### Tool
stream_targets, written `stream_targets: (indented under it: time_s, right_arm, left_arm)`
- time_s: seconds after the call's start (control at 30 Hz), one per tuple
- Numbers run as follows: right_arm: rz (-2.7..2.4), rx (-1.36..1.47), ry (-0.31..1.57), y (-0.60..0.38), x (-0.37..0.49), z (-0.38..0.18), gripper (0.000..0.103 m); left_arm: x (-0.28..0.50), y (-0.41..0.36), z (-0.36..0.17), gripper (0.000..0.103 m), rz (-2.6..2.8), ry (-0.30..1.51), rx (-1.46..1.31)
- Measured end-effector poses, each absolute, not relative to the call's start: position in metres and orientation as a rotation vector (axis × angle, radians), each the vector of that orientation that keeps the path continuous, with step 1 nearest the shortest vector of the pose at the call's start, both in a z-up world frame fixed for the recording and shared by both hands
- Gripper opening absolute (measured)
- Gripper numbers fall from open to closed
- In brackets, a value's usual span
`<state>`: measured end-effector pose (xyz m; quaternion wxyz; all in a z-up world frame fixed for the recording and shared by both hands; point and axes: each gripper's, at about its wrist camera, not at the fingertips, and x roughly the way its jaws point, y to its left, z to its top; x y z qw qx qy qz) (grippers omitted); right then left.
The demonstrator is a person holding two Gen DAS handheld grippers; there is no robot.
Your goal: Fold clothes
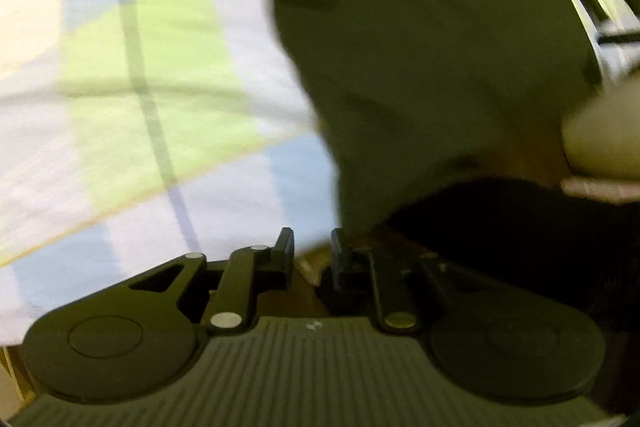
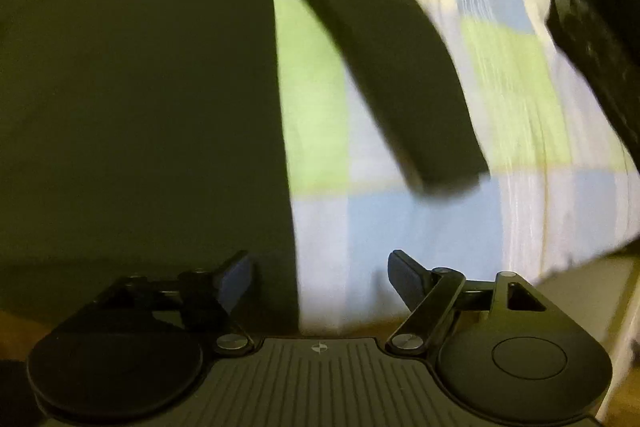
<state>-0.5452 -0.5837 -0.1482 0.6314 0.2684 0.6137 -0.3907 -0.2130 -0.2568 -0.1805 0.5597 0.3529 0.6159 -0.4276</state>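
The jaws of the left gripper (image 1: 312, 251) are seen drawn close together, with only a narrow gap left between the black fingertips; a small, blurred bit of pale and brownish material is glimpsed in that gap, but whether anything is pinched there cannot be told. Just beyond the fingertips, the dark olive-green long-sleeved garment (image 1: 432, 59) is spread over the right half of the left wrist view, its lower edge lost in black shadow beside the gripper. The checked bedsheet of pale blue, lime green and white squares (image 1: 132, 79) is seen to the left of the garment, smeared by motion blur. A pale rounded form at the right edge is cut off and cannot be identified.

The jaws of the right gripper (image 2: 320, 279) are held wide apart, and nothing is gripped between them. The side edge of the garment's body (image 2: 132, 99) is seen running down to just inside the left finger (image 2: 236, 283), while the bedsheet (image 2: 400, 227) lies under the rest of the gap. One sleeve (image 2: 384, 59) is stretched diagonally across the sheet, apart from the body lower down, its cuff blurred. A small pale mark near the top of the body is too smeared to be read. A dark ribbed object (image 2: 600, 27) is cut off at the right edge.
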Motion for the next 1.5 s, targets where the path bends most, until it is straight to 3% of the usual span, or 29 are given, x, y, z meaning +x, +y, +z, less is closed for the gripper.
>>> stream_targets:
  time_s: [0.17, 0.27, 0.33, 0.37, 0.5, 0.57, 0.6, 0.63, 0.77, 0.8, 0.83, 0.9, 1.07, 1.1, 1.13, 1.27, 1.5]
  right_arm:
    - [-0.789, 0.627, 1.291, -0.608, -0.488, -0.131, 0.076]
    - [-0.736, 0.606, 1.233, -0.617, -0.446, -0.117, 0.076]
    - [-0.719, 0.595, 1.199, -0.620, -0.420, -0.107, 0.076]
    - [-0.715, 0.596, 1.187, -0.622, -0.409, -0.104, 0.076]
    - [-0.733, 0.631, 1.161, -0.619, -0.379, -0.102, 0.076]
    - [-0.752, 0.658, 1.155, -0.615, -0.367, -0.104, 0.076]
    - [-0.761, 0.671, 1.151, -0.613, -0.361, -0.104, 0.076]
    - [-0.770, 0.684, 1.148, -0.611, -0.355, -0.105, 0.076]
    - [-0.775, 0.727, 1.136, -0.602, -0.328, -0.111, 0.076]
    - [-0.772, 0.737, 1.133, -0.599, -0.321, -0.112, 0.076]
    - [-0.759, 0.747, 1.134, -0.595, -0.311, -0.114, 0.076]
    - [-0.707, 0.750, 1.145, -0.587, -0.290, -0.118, 0.076]
    - [-0.582, 0.700, 1.171, -0.571, -0.241, -0.119, 0.076]
    - [-0.568, 0.683, 1.175, -0.571, -0.235, -0.117, 0.076]
    - [-0.555, 0.664, 1.179, -0.572, -0.231, -0.116, 0.076]
    - [-0.555, 0.605, 1.190, -0.589, -0.229, -0.113, 0.076]
    - [-0.550, 0.420, 1.204, -0.638, -0.227, -0.124, 0.076]
  left_arm:
    - [-0.174, -0.304, -0.157, 0.043, -0.944, 1.259, 0.722]
    - [-0.148, -0.357, -0.152, 0.049, -0.953, 1.149, 0.647]
    - [-0.134, -0.397, -0.152, 0.064, -0.992, 1.070, 0.617]
    - [-0.129, -0.420, -0.156, 0.066, -1.023, 1.023, 0.627]
    - [-0.106, -0.501, -0.178, 0.065, -1.102, 0.872, 0.684]
    - [-0.088, -0.520, -0.198, 0.043, -1.081, 0.873, 0.720]
    - [-0.079, -0.518, -0.200, 0.011, -1.064, 0.884, 0.704]
    - [-0.070, -0.515, -0.202, 0.007, -1.048, 0.896, 0.689]
    - [-0.041, -0.453, -0.175, 0.008, -0.955, 0.825, 0.603]
    - [-0.033, -0.426, -0.169, 0.011, -0.920, 0.829, 0.562]
    - [-0.025, -0.400, -0.165, 0.021, -0.883, 0.845, 0.519]
    - [-0.014, -0.355, -0.165, 0.028, -0.793, 0.928, 0.423]
    - [-0.007, -0.283, -0.195, 0.031, -0.643, 1.144, 0.312]
    - [-0.006, -0.275, -0.197, 0.037, -0.642, 1.170, 0.288]
    - [-0.002, -0.271, -0.198, 0.042, -0.659, 1.186, 0.271]
    - [0.012, -0.286, -0.197, 0.042, -0.755, 1.155, 0.375]
    - [-0.020, -0.377, -0.202, 0.042, -1.021, 0.851, 0.898]
